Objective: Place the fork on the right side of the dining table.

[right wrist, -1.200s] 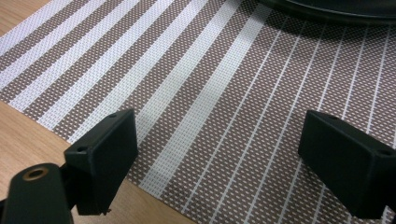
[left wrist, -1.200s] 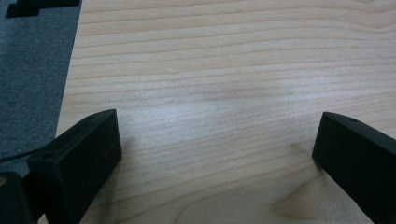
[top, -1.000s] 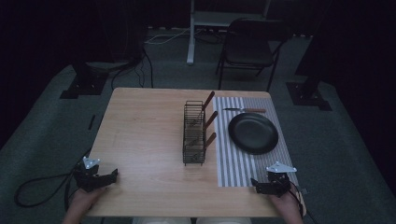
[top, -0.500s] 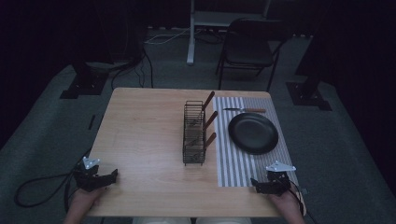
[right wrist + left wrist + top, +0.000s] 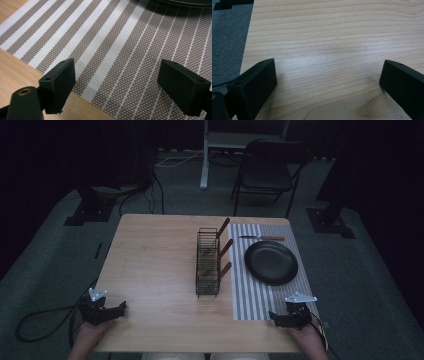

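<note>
Black plate [image 5: 271, 263] edges right gripper view [image 5: 185, 2]; high view shows it whole

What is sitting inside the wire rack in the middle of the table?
The wire rack holds three utensils with wooden handles that lean out toward the striped mat. Their working ends are down between the wires and too dark to identify.

Background — a dark folding chair [image 5: 267, 170] stands on grey carpet [image 5: 50, 255] beyond the far edge of the surface; beside it a white stand post [image 5: 204, 157], with cables [image 5: 175, 160] trailing across the floor.
</note>
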`<state>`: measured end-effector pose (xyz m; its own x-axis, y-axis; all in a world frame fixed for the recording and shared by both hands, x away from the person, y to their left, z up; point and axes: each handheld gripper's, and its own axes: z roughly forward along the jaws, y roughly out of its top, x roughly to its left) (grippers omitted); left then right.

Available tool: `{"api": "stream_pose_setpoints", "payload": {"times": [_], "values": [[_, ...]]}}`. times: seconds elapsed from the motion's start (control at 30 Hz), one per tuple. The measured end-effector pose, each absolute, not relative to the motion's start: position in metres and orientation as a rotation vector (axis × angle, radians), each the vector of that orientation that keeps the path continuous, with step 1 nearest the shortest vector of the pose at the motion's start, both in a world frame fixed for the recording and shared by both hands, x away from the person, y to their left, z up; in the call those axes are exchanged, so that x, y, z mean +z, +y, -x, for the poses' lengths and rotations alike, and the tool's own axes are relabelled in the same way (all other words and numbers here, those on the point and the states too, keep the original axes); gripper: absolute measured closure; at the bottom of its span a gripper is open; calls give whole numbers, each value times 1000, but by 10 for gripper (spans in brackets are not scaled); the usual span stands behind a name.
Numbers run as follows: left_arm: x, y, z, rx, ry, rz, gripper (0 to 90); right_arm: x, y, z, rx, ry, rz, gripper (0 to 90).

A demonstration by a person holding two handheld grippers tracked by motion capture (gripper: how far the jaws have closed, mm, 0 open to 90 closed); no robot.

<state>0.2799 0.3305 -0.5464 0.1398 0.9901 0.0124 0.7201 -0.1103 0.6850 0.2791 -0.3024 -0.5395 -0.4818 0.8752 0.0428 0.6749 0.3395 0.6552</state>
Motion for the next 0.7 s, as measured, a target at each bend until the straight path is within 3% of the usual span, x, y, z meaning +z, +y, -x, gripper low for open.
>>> {"api": "stream_pose_setpoints", "payload": {"times": [0.7], "values": [[-547, 330, -280, 663, 1634, -1889, 16, -512, -289, -288, 976, 2308, -1294, 154]]}}
